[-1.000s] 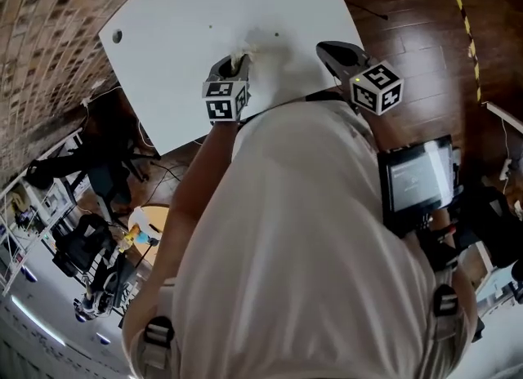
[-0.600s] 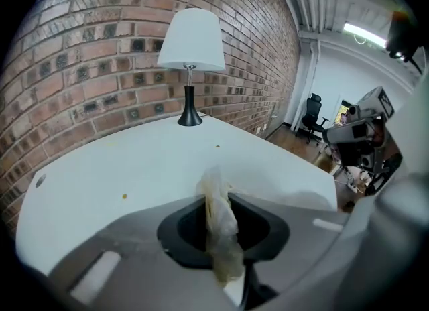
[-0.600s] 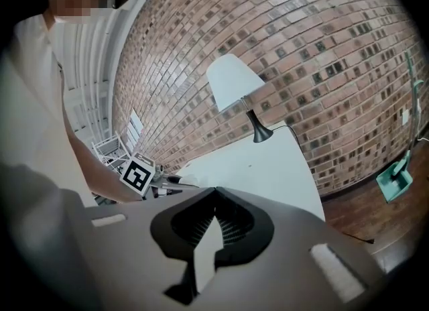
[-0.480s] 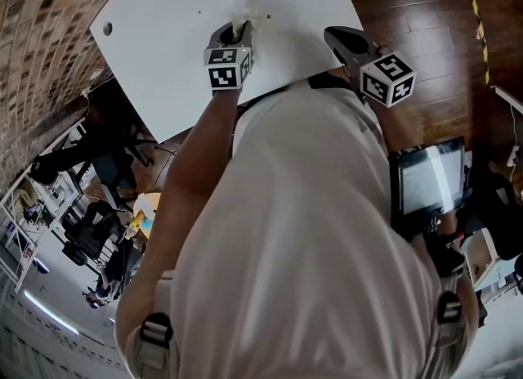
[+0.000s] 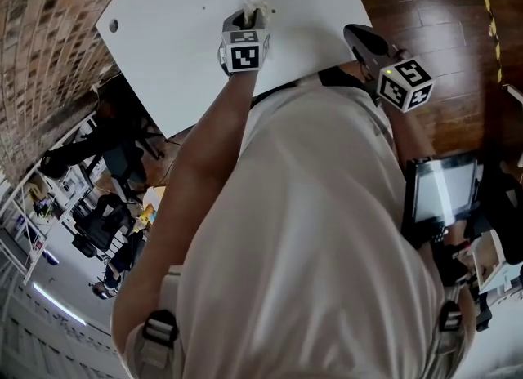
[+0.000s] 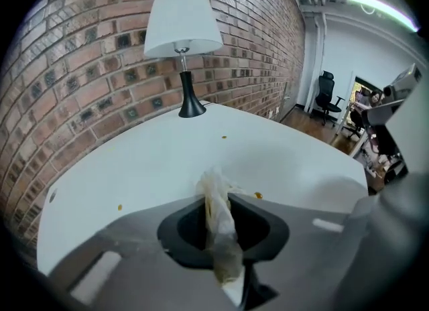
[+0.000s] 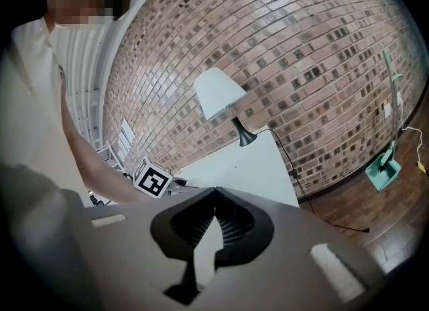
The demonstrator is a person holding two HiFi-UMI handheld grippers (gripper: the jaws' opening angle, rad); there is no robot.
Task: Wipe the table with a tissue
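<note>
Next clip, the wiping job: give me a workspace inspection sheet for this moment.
Surface: white table, with a few small orange spots on it.
Job's things: tissue, crumpled, sticking out of the left gripper.
Clutter: lamp with a white shade, standing on the table near the wall.
Grippers: left jaws shut on the tissue, over the table; right gripper jaws together, nothing between them, near the table's corner.
Cables: black cable on the floor by the wall.
Surroundings: brick wall, wooden floor, office chairs in the background.
</note>
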